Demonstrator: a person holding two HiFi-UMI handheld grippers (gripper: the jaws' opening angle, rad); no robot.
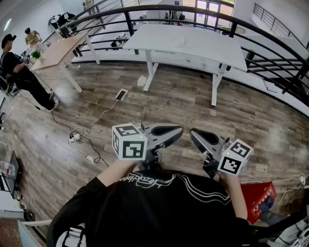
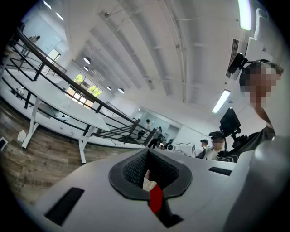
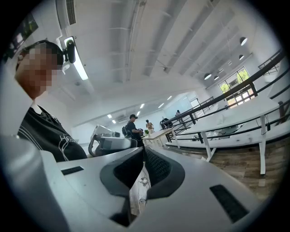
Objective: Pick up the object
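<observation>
I see no object picked out for the task. Both grippers are held up at chest height over the wooden floor, their tips pointing at each other. My left gripper (image 1: 179, 129) has its jaws together with nothing held. In the left gripper view the left gripper (image 2: 147, 156) shows only a thin slit, with a sliver of red and white behind it. My right gripper (image 1: 193, 132) is shut and empty too. In the right gripper view the right gripper (image 3: 144, 154) has its dark pads meeting, and floor cables show through the narrow gap.
A red crate (image 1: 258, 198) stands on the floor at my lower right. A long white table (image 1: 193, 46) and a curved black railing (image 1: 203, 12) lie ahead. A wooden table (image 1: 58, 50) and a seated person (image 1: 19, 72) are at left. Cables with a power strip (image 1: 75, 136) trail across the floor.
</observation>
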